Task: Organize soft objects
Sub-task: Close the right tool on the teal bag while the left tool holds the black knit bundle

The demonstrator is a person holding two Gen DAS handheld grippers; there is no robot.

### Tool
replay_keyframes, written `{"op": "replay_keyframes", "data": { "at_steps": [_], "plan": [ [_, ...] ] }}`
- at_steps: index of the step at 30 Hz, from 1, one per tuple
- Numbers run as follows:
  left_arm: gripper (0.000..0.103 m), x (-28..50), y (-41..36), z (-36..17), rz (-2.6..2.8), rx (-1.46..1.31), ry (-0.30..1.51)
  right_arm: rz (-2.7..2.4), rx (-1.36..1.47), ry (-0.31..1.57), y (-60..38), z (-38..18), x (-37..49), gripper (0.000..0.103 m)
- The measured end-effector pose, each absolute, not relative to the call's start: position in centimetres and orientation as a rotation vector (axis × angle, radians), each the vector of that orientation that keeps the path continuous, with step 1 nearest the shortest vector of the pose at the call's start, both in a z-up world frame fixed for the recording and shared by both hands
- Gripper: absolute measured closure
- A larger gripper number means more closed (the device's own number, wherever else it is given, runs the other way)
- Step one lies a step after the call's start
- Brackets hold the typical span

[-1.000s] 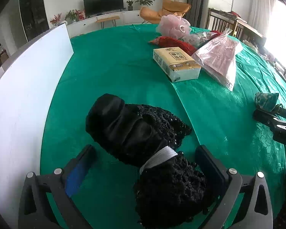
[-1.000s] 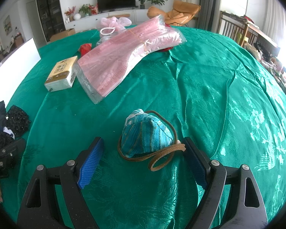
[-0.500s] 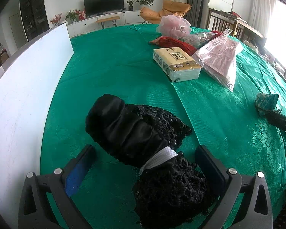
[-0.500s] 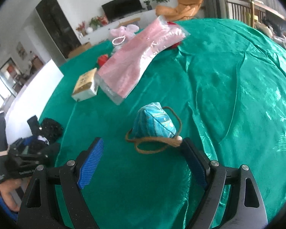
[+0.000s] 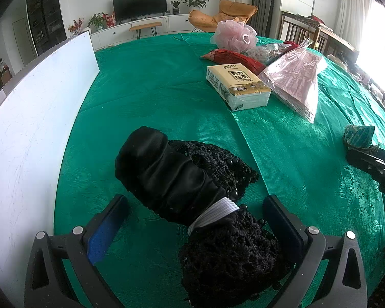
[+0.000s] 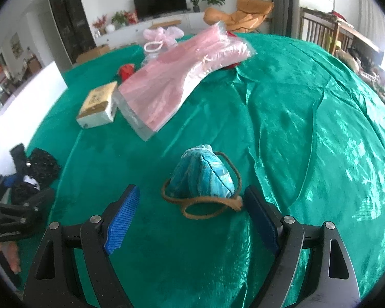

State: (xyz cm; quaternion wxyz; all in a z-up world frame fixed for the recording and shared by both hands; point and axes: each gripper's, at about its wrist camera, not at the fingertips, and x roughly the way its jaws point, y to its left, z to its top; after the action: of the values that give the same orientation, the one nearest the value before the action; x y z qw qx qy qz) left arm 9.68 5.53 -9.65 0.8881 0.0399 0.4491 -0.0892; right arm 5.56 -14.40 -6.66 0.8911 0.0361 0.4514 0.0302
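A black bundle of satin and beaded lace (image 5: 192, 179), bound by a white band, lies on the green tablecloth (image 5: 154, 97). My left gripper (image 5: 195, 210) stands open around its near end, jaws wide on both sides. In the right wrist view a teal pouch (image 6: 201, 175) with a brown cord (image 6: 210, 204) sits just ahead of my right gripper (image 6: 192, 200), which is open, its pads flanking the cord. The pouch (image 5: 359, 134) and the right gripper's tip (image 5: 372, 164) show at the left view's right edge. The black bundle (image 6: 36, 169) appears far left.
A tissue pack (image 5: 237, 86), a bag of pink items (image 5: 297, 82), a red packet (image 5: 233, 57) and a pink mesh puff (image 5: 234, 37) lie at the table's far side. A white board (image 5: 30, 118) runs along the left edge. A hand (image 6: 10, 256) holds the left gripper.
The right wrist view has swung and tilted; the pouch now sits a little farther ahead between the open jaws. The left gripper and the black bundle have not moved.
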Motion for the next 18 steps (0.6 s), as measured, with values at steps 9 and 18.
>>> {"op": "replay_keyframes", "data": {
  "at_steps": [9, 18],
  "plan": [
    [0.000, 9.8, 5.1, -9.8, -0.192, 0.092, 0.965, 0.069, 0.053, 1.008, -13.9, -6.4, 7.1, 0.026],
    [0.066, 7.5, 7.2, -6.0, -0.288, -0.049, 0.967, 0.129, 0.251, 0.985, -16.5, -2.1, 4.8, 0.056]
  ]
}}
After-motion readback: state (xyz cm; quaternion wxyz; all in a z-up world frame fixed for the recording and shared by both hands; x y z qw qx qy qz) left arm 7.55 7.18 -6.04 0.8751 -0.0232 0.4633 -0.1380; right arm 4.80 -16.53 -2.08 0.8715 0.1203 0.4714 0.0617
